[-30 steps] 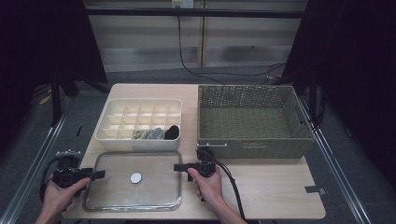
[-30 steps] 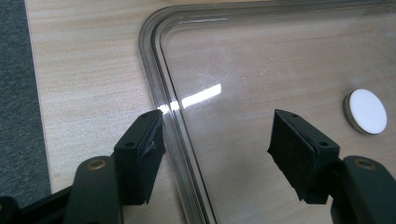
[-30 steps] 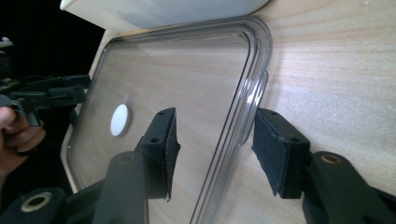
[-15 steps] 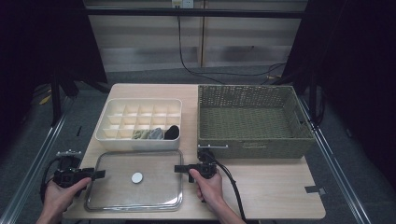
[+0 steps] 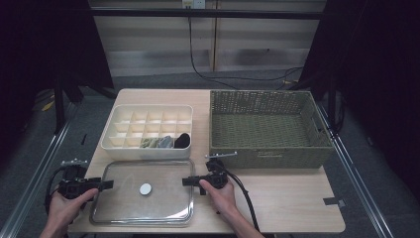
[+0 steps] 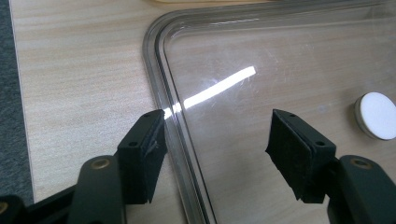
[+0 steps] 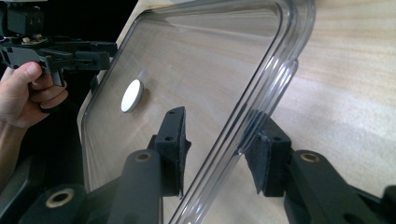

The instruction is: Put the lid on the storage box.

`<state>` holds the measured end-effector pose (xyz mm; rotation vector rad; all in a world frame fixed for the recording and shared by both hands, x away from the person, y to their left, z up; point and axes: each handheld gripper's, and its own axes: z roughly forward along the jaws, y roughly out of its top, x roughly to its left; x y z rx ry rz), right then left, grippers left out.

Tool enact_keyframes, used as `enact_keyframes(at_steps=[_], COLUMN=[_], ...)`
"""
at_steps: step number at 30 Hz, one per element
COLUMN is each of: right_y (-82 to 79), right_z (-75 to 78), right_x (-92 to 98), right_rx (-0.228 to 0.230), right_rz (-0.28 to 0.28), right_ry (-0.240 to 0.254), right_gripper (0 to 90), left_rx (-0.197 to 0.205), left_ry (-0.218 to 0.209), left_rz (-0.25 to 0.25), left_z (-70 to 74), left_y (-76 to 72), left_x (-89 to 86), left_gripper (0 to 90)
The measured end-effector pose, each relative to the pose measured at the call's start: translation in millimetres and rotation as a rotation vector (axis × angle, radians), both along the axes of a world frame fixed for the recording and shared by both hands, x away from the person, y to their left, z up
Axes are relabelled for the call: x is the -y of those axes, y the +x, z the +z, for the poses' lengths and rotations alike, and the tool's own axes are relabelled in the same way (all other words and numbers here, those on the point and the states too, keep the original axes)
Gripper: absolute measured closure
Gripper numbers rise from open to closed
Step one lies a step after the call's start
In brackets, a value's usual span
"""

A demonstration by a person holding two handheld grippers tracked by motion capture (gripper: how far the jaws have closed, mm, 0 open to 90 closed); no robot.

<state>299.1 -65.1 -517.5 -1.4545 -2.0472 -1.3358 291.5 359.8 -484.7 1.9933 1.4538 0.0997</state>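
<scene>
On the worktop the clear lid looks light, stiff, slick: grab rims; left claw open astride its edge, right claw open around its rim.

- The clear lid covers the table's near-left part, just before the white divided box.
- The green basket blocks the far right.
- Bare tabletop lies open on the near right.

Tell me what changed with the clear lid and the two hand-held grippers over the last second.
The right hand-held gripper has closed in around the clear lid's right rim. The left hand-held gripper has just been opening, straddling the left rim without pressing it. The lid, divided box and basket stayed put.
</scene>
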Motion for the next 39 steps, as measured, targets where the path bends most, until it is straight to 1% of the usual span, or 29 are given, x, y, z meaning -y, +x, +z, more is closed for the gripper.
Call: enact_keyframes(at_steps=[3, 5, 8, 9, 12, 13, 15, 17, 18, 20, 21, 23, 25, 27, 28, 30, 32, 34, 36, 38, 39], right_y=[1.7, 1.9, 2.1, 2.0, 2.6, 2.6, 3.0, 2.6, 2.7, 2.2, 1.8, 1.6, 1.2, 0.8, 0.4, 0.5, 0.1, -0.4, -0.2, 0.6, 0.6], right_z=[-1.2, -1.6, -3.1, -2.5, -2.6, -2.0, -2.3, -2.3, -3.5, -3.7, -3.4, -2.2, -1.3, 0.4, 1.7, 2.1, 2.8, 3.5, 3.4, 2.9, 2.9], right_x=[-0.1, -0.3, 1.3, 1.6, 3.2, 4.4, 6.9, 10.6, 11.9, 12.5, 12.6, 12.6, 13.1, 13.6, 13.7, 13.4, 13.2, 13.1, 13.5, 13.7, 13.6], right_rx=[0.006, 0.007, 0.008, 0.002, 0.008, 0.003, 0.009, -0.003, 0.009, 0.009, 0.016, 0.023, 0.032, 0.039, 0.044, 0.049, 0.057, 0.057, 0.057, 0.058, 0.057], right_rz=[0.003, 0.012, 0.035, 0.036, 0.033, 0.040, 0.040, 0.031, 0.034, 0.037, 0.037, 0.034, 0.032, 0.034, 0.032, 0.034, 0.038, 0.036, 0.037, 0.039, 0.038], right_ry=[0.009, 0.017, 0.030, 0.029, 0.045, 0.054, 0.058, 0.058, 0.058, 0.067, 0.079, 0.088, 0.080, 0.086, 0.076, 0.076, 0.061, 0.061, 0.061, 0.060, 0.059], right_gripper=[59.0, 58.3, 60.1, 60.9, 63.3, 64.2, 65.8, 67.4, 67.8, 69.0, 69.4, 70.6, 71.8, 72.6, 72.8, 73.9, 74.2, 74.2, 74.2, 74.1, 73.9], left_rx=[0.000, 0.002, 0.004, 0.005, 0.008, 0.009, 0.007, 0.001, -0.001, -0.001, -0.001, -0.002, -0.005, -0.007, -0.006, -0.007, -0.010, -0.009, -0.010, -0.013, -0.023], left_ry=[-0.027, -0.028, -0.023, -0.030, -0.038, -0.044, -0.048, -0.056, -0.055, -0.060, -0.060, -0.061, -0.073, -0.087, -0.088, -0.090, -0.097, -0.079, -0.097, -0.099, -0.100], left_rz=[-0.004, -0.009, -0.018, -0.012, -0.012, -0.011, -0.013, -0.013, -0.018, -0.008, -0.008, -0.014, -0.013, -0.012, -0.016, -0.016, -0.011, -0.015, -0.004, -0.006, -0.006], left_z=[-1.0, -1.1, -1.1, -1.3, -1.9, -2.1, -2.1, -2.2, -2.2, -2.2, -2.2, -2.3, -2.5, -2.9, -3.1, -3.1, -3.1, -2.6, -3.0, -2.9, -2.2], left_y=[0.3, 0.5, 0.3, 0.4, 0.3, 0.2, 0.5, 1.1, 1.5, 1.7, 1.7, 1.8, 2.1, 2.4, 2.6, 2.6, 3.2, 3.4, 3.5, 4.0, 4.2], left_x=[-0.9, -0.4, 0.6, 0.4, -0.3, -0.2, -1.2, -2.9, -3.5, -2.9, -2.9, -3.7, -4.4, -5.1, -5.8, -6.0, -5.7, -6.5, -8.1, -8.8, -9.1], left_gripper=[36.9, 37.0, 36.1, 36.1, 36.1, 35.3, 34.8, 33.9, 33.8, 32.0, 31.0, 29.8, 29.0, 28.3, 28.2, 27.9, 27.2, 30.7, 33.4, 35.4, 35.9])
